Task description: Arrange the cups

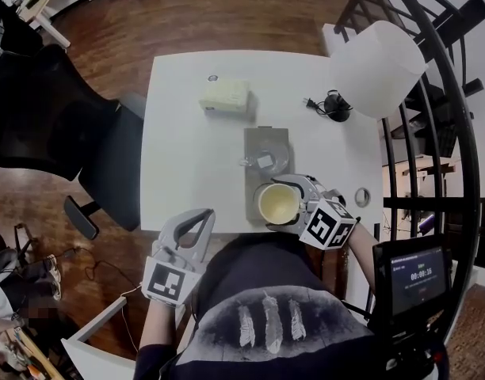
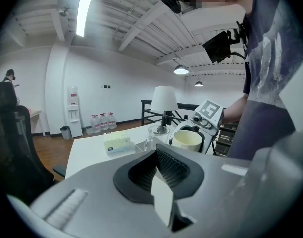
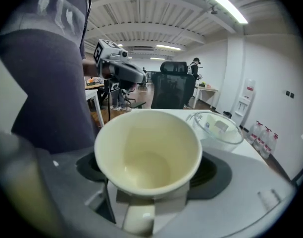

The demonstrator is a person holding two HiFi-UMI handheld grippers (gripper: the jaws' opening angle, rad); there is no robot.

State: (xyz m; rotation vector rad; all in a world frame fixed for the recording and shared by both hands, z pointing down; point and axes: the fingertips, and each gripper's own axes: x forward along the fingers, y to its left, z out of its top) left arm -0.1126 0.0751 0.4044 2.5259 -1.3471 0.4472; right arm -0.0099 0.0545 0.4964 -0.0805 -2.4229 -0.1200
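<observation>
The right gripper (image 1: 280, 203) is grasping the cream cup (image 3: 147, 152) upright between wide-set jaws, probably to line it up with the glass cup (image 1: 266, 158) on the grey tray (image 1: 254, 137). The cream cup is at the tray's near end, just beside the glass. The left gripper (image 1: 196, 222) is idling clenched and empty, well off the tray's near-left side.

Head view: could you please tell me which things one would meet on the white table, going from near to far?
cream cup → glass cup → pale box
</observation>
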